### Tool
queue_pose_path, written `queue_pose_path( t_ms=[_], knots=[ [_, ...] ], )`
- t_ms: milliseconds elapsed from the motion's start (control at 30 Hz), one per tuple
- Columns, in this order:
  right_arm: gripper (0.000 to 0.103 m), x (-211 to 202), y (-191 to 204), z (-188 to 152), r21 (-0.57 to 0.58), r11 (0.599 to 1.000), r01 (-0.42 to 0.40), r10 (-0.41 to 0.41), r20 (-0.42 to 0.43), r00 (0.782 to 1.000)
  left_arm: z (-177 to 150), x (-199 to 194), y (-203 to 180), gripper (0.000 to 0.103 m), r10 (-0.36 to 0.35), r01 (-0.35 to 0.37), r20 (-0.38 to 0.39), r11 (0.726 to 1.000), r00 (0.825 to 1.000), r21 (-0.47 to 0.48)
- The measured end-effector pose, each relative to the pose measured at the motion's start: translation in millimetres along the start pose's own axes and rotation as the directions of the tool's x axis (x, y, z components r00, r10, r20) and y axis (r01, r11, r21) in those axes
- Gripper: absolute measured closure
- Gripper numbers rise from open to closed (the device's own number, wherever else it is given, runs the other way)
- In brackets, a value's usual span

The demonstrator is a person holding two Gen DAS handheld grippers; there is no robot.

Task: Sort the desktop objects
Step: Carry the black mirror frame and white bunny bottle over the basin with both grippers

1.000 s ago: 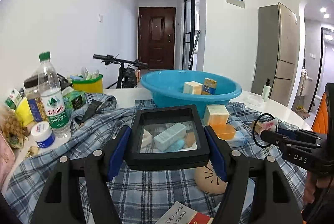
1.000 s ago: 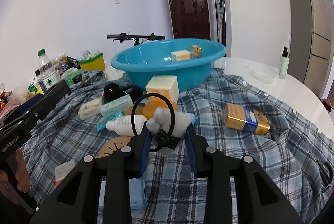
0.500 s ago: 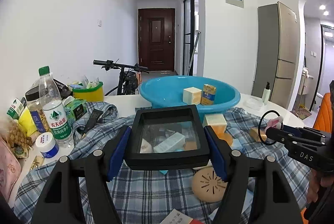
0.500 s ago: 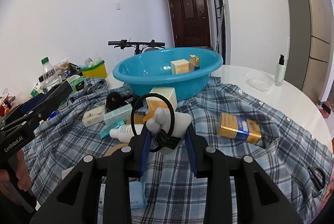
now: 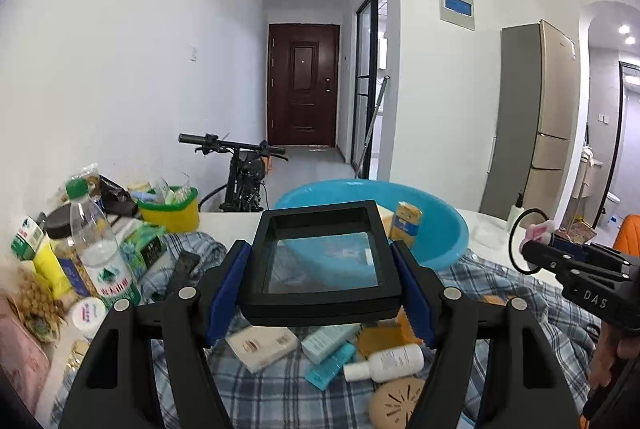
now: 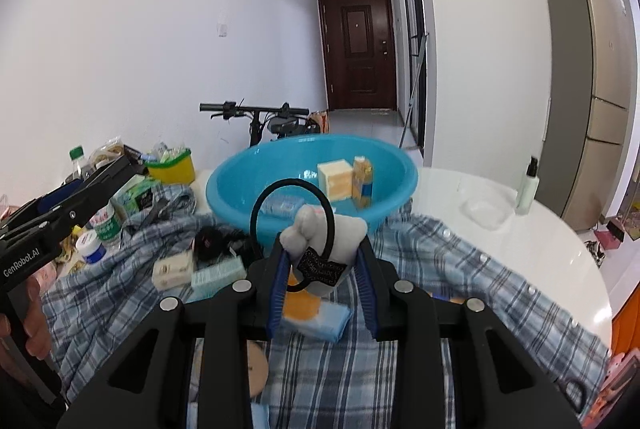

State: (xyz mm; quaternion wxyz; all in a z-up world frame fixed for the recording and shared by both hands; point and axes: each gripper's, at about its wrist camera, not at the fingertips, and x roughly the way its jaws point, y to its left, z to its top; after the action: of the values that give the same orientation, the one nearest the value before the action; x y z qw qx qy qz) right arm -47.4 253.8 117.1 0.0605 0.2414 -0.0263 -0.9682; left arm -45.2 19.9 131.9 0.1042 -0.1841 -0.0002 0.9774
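Left tongs [image 5: 320, 269] grip a black frame [image 5: 325, 261]; right tongs [image 6: 324, 269] clamp a plush hair-tie [image 6: 320, 233] (above the plaid cloth [image 6: 440, 269])

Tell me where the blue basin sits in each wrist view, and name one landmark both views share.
Left wrist: the blue basin is centre-right, partly hidden behind the black frame held in the left gripper.
Right wrist: the basin is at centre, just beyond the right gripper.
Shared landmark: dark door.
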Motion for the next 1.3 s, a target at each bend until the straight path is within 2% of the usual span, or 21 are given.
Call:
queue_pose_path(
  t_ms=[233, 533, 633, 833, 1033, 1200, 1300],
  knots=[
    [0.073, -3, 6, 30, -0.015, 1.000, -0.016, 0.017, 0.047, 0.999, 24, -3, 9, 0.031, 0.028, -0.027, 0.047, 1.000, 0.998, -0.016],
    [0.073, 21, 3, 50, -0.069, 0.998, 0.003, 0.001, 0.052, 0.999, 33, 30, 6, 0.031, -0.005, 0.006, 0.014, 1.000, 1.000, -0.030],
    [0.073, 35, -2, 56, -0.068, 0.998, 0.010, -0.007, 0.043, 0.999, 40, 55, 5, 0.031, -0.014, 0.013, -0.020, 0.999, 1.000, -0.035],
    [0.073, 72, -16, 77, -0.025, 1.000, 0.012, -0.012, 0.004, 1.000, 57, 105, 1, 0.031, -0.009, 0.009, -0.017, 1.000, 1.000, -0.013],
    [0.073, 112, -23, 96, -0.015, 0.999, 0.038, -0.038, -0.002, 0.999, 69, 164, 8, 0.031, -0.039, 0.036, -0.046, 0.997, 0.998, -0.061],
    [0.073, 140, -27, 104, -0.007, 0.999, 0.045, -0.045, -0.004, 0.999, 72, 205, 8, 0.031, -0.006, 0.004, -0.073, 0.999, 0.997, -0.033],
    [0.073, 154, -27, 106, -0.002, 0.999, 0.043, -0.043, -0.008, 0.999, 74, 225, 10, 0.031, -0.008, 0.004, -0.083, 0.999, 0.996, -0.048]
  ],
)
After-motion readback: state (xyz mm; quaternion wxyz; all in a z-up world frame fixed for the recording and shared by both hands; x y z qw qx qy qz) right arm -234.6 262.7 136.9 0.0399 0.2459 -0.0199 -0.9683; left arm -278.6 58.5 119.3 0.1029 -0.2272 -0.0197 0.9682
